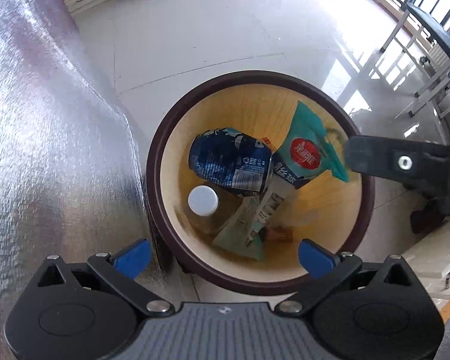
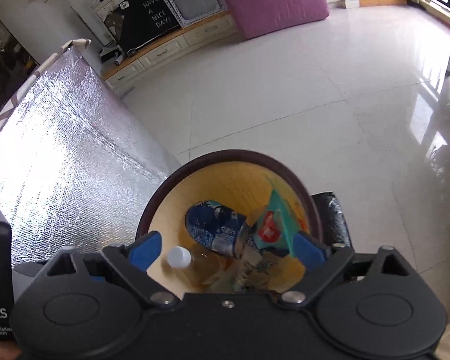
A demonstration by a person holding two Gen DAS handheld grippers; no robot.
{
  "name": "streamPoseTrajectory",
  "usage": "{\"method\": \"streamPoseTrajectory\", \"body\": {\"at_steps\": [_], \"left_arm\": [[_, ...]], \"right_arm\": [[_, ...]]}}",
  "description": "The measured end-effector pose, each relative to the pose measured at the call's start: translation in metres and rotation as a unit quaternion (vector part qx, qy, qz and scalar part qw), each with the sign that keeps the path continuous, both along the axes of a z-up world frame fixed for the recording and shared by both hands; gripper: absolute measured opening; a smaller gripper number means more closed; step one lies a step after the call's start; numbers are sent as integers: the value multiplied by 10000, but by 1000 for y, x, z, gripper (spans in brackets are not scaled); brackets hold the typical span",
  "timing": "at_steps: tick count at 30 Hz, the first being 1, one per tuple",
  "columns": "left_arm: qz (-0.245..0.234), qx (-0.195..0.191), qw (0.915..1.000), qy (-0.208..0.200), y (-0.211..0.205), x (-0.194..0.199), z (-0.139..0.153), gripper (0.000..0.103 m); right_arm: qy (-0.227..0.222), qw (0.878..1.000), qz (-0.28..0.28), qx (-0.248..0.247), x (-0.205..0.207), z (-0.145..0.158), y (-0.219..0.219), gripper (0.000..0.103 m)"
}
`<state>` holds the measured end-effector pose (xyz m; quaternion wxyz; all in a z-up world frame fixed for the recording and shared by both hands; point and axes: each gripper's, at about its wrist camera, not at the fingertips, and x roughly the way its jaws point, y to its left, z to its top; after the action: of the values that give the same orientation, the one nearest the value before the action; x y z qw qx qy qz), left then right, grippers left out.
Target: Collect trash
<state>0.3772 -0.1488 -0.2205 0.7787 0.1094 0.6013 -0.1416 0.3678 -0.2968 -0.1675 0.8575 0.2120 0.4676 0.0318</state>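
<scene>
We look down into one round bin (image 1: 162, 162) with a dark rim and pale wooden walls. Inside lie one crumpled blue can (image 1: 231, 162), its long axis across the bin, one teal glossy packet (image 1: 307, 147) leaning on the wall, and one white-capped bottle (image 1: 203, 201). Our left gripper (image 1: 223, 258) and right gripper (image 2: 226, 250) stand apart, empty, above the bin.

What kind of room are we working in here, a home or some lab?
Most likely a home living room, though rigged for recording. A low cabinet with drawers carries a "Have a nice day" sign, a pink mattress leans by it, and the glossy tiled floor holds a wooden-lined trash bin.
</scene>
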Motion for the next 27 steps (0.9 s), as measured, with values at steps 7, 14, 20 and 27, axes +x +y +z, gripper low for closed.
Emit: {"method": "streamPoseTrajectory", "body": {"at_steps": [7, 14, 20, 27], "left_arm": [[277, -234, 9992, -141, 12, -23, 27, 103], [298, -451, 9970, -554, 18, -53, 75, 103], [387, -552, 9928, -987, 30, -82, 120, 103], [528, -788, 9860, -1370, 45, -117, 158, 103]], "right_arm": [[4, 9992, -265, -314, -21, 26, -10, 103], [-24, 9980, -169, -608, -50, 56, -7, 103], [-212, 9969, -157, -735, -80, 89, -6, 103], [-446, 9953, -174, -843, -116, 123, -4, 103]]}}
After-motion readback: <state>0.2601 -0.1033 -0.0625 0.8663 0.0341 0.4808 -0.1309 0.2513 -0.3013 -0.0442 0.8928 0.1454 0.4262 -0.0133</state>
